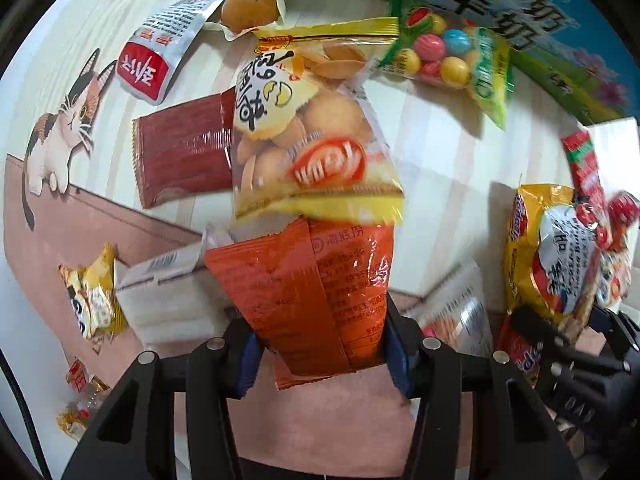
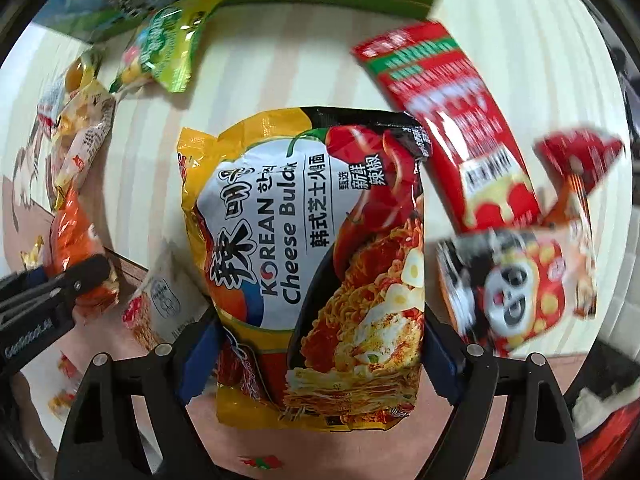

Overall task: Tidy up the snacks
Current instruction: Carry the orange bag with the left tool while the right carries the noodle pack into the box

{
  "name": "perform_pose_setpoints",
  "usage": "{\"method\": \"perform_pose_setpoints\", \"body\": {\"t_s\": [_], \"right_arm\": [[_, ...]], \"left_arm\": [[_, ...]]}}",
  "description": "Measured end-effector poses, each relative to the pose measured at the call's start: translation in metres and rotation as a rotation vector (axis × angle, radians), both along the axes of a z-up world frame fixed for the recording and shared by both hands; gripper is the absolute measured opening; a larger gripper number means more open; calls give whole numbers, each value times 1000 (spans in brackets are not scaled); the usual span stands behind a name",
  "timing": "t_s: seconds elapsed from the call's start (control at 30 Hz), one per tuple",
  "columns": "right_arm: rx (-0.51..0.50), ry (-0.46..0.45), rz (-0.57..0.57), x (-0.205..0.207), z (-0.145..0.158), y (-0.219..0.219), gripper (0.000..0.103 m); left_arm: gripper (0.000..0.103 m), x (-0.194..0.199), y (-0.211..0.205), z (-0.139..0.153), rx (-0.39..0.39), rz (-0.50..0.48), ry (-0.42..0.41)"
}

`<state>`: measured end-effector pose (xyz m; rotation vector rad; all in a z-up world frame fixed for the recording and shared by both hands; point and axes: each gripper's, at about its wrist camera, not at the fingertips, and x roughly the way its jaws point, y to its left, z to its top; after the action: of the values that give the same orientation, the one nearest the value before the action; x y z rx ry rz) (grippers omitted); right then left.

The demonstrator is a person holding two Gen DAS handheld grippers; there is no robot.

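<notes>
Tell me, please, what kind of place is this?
Probably a home tabletop: a cartoon cat mat on pale wood-grain, a milk carton box, and loose snacks such as an instant noodle pack.

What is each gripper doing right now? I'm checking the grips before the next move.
Left gripper: closed on the orange packet.
Right gripper: noodle pack lies between its jaws; whether they grip it cannot be told.

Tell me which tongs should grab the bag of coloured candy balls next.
Neither is free: the left tongs hold the orange packet, the right tongs straddle the noodle pack. Once unloaded, left looks better placed; the candy bag lies clearer and closer ahead in its view.
</notes>
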<state>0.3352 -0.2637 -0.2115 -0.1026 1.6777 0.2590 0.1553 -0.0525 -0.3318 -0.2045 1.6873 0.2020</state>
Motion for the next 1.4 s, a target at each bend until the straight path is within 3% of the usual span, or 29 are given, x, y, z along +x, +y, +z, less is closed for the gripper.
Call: {"method": "perform_pose_setpoints", "body": {"t_s": [0.27, 0.4, 0.5, 0.57, 0.7, 0.83, 1.0, 1.13, 1.3, 1.4], "right_arm": [[176, 5, -130, -42, -9, -26, 89], [265, -38, -169, -65, 4, -39, 89], [320, -83, -196, -72, 16, -48, 89], [358, -121, -210, -75, 31, -58, 89], [405, -189, -226, -69, 48, -58, 89], [378, -251, -240, -17, 45, -43, 89], [327, -245, -289, 49, 1, -28, 89], [269, -213, -299, 87, -46, -12, 89], [209, -158, -314, 109, -124, -2, 89], [176, -128, -312, 115, -144, 21, 89]], "left_arm": [[48, -66, -23, 67, -2, -69, -85], [48, -69, -42, 115, -19, -107, -168], [48, -43, -51, 164, -31, -152, -253], [48, 0, -54, 180, -42, -176, -282], [48, 88, -48, 192, -65, -227, -309], [48, 169, -44, 205, -52, -286, -312], [48, 248, -26, 180, -68, -302, -266], [48, 308, -17, 141, -89, -313, -196], [49, 348, -15, 99, -75, -327, -112], [49, 361, -14, 76, -87, -330, -71]]}}
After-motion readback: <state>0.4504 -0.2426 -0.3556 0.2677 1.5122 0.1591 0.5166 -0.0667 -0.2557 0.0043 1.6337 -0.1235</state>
